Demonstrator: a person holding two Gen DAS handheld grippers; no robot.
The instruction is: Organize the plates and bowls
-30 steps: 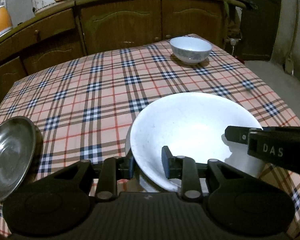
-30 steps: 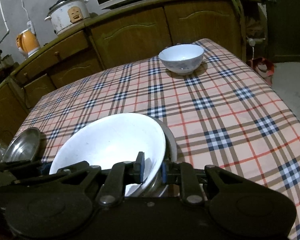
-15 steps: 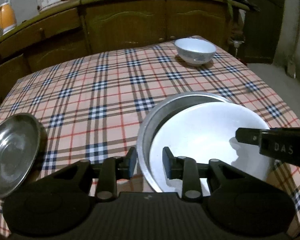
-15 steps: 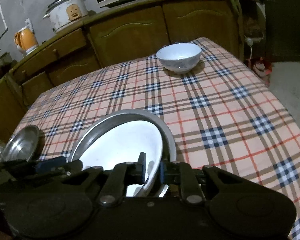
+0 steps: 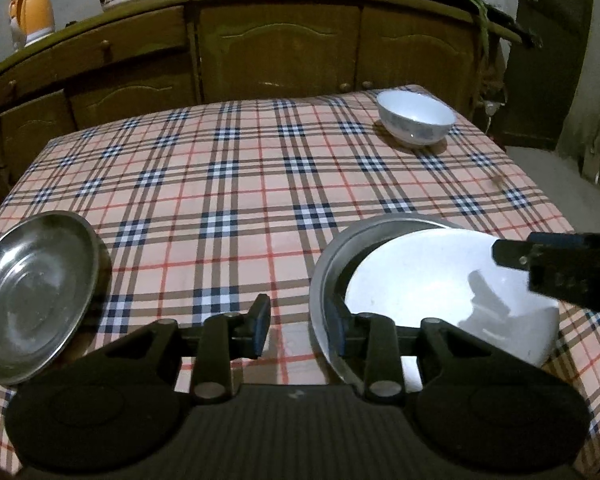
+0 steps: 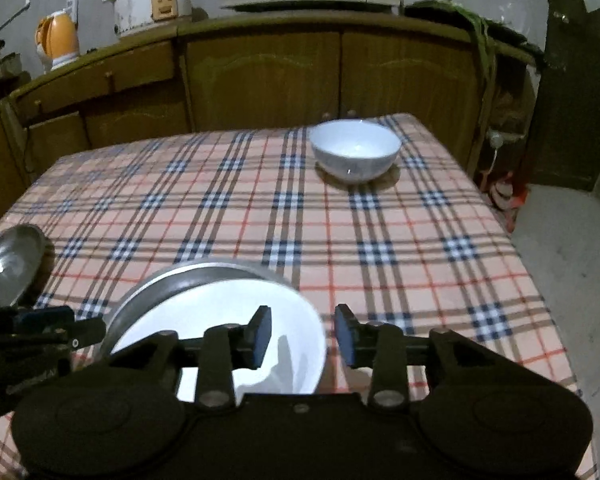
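The white bowl (image 5: 440, 280) sits nested inside the large steel plate (image 5: 332, 252) near the front edge of the checked surface (image 5: 240, 184), leaning a little so that its right side rides higher than the plate's rim. That stacking looks deliberate: the wide plate makes a stable base, so the deeper bowl goes on top.

The right gripper (image 6: 302, 336) has just been opening. Its jaws now stand apart with the bowl's right rim between them, and the pads look clear of it, so I judge the bowl released. It hangs low over the bowl, angled downward.

The left gripper (image 5: 300, 330) has its jaws a modest way apart and straddles the plate's near-left rim. One pad is outside over the cloth, the other inside against the plate wall. I see a gap on the outer side, so it seems to be letting go or only steadying, not clamping. Holding that edge would make sense while the bowl settled.

Two pieces remain separate. A small steel plate (image 5: 32, 292) lies at the left corner, just beside the left gripper. A small white bowl (image 5: 416, 122) stands at the far right corner, well apart from the stack. By my reckoning the sorting is part done, with those two still to be gathered.
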